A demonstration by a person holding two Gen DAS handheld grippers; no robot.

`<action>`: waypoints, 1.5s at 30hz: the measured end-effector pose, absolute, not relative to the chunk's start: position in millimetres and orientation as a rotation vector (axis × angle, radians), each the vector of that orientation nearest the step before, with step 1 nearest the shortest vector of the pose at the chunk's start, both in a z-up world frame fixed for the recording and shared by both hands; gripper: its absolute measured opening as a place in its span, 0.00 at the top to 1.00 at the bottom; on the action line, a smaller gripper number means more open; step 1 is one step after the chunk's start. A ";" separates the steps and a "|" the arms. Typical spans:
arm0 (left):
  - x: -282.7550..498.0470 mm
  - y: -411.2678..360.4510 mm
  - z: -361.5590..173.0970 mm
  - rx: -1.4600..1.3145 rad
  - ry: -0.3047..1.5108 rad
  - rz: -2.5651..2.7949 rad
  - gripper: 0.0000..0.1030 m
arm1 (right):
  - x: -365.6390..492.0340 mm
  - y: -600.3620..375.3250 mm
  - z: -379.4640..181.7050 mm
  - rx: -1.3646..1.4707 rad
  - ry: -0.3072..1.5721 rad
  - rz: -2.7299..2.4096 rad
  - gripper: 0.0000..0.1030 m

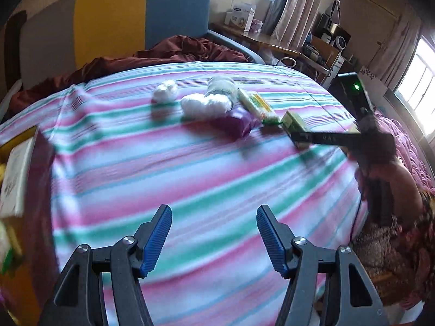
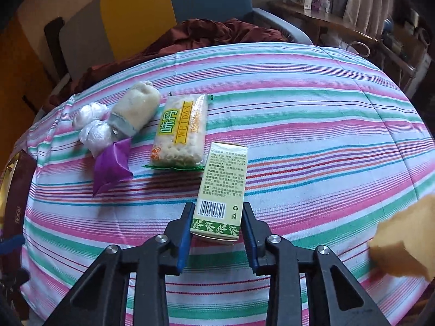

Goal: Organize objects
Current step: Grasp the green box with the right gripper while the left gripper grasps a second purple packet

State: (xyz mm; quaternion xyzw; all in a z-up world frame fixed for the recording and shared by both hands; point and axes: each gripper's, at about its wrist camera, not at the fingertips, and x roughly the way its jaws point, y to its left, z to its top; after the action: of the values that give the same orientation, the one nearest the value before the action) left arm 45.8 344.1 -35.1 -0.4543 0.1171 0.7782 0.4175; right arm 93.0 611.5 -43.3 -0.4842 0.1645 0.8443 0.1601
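On the striped bedsheet [image 2: 312,135] lie a green and cream carton [image 2: 221,190], a WEIDAN noodle packet [image 2: 179,133], a purple wrapper [image 2: 111,164], a beige sock-like roll [image 2: 136,108] and two white plastic-wrapped balls [image 2: 92,125]. My right gripper [image 2: 218,228] is shut on the near end of the carton. In the left wrist view the same carton [image 1: 295,125] is held by the right gripper [image 1: 301,137], beside the noodle packet [image 1: 258,106], purple wrapper [image 1: 239,121] and white balls [image 1: 204,103]. My left gripper [image 1: 214,237] is open and empty above the sheet.
A box with a white booklet [image 1: 16,174] stands at the left edge of the bed. A dark red blanket [image 1: 168,51] and a yellow and blue headboard [image 1: 141,16] are behind. A cluttered desk [image 1: 312,43] stands at the right. A tan blurred object [image 2: 407,236] is at the right edge.
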 end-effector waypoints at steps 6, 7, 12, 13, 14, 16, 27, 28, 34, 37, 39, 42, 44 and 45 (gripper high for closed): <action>26.3 395.9 -46.5 -1.199 0.244 1.925 0.36 | 83.9 614.0 -46.0 -1.400 0.473 2.403 0.68; 22.4 402.1 -47.3 -1.213 0.223 1.926 0.35 | 86.0 612.6 -45.4 -1.399 0.472 2.403 0.68; -2.0 432.3 -53.2 -1.331 0.043 1.921 0.32 | 83.6 606.8 -45.0 -1.406 0.407 2.400 0.68; -7.1 438.8 -53.9 -1.344 0.019 1.936 0.31 | 83.1 606.1 -44.9 -1.408 0.400 2.400 0.68; -10.7 444.9 -53.9 -1.346 0.012 1.951 0.29 | 82.9 605.9 -45.0 -1.410 0.397 2.400 0.68; -19.0 459.8 -54.9 -1.354 0.017 1.977 0.28 | 83.1 607.0 -45.0 -1.412 0.403 2.399 0.68; -31.2 492.7 -76.1 -1.368 0.093 1.995 0.53 | 85.3 616.5 -46.2 -1.403 0.506 2.381 0.69; -31.0 491.7 -76.5 -1.353 0.109 2.002 0.56 | 85.0 616.2 -46.4 -1.403 0.504 2.381 0.69; -14.0 473.0 -78.8 -1.197 0.212 2.018 0.60 | 83.4 613.1 -46.5 -1.401 0.467 2.382 0.69; 3.4 461.8 -81.2 -1.104 0.285 2.034 0.63 | 83.2 611.0 -46.3 -1.397 0.448 2.392 0.70; 8.7 450.4 -79.2 -1.085 0.262 2.028 0.63 | 82.4 606.0 -46.2 -1.403 0.429 2.402 0.70; 8.9 433.2 -79.2 -1.096 0.211 2.027 0.63 | 82.3 597.1 -44.6 -1.410 0.416 2.426 0.70; 8.2 426.1 -80.1 -1.099 0.190 2.025 0.63 | 84.1 588.1 -42.2 -1.412 0.410 2.451 0.70; 8.4 421.3 -79.5 -1.096 0.182 2.022 0.63 | 84.2 583.2 -40.8 -1.413 0.403 2.462 0.70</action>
State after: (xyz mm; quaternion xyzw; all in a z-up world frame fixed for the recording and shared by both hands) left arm 8.4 421.3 -79.5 -0.4343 0.0722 0.8012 0.4052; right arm 84.2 583.2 -40.8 -0.4880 0.1393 0.8507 0.1368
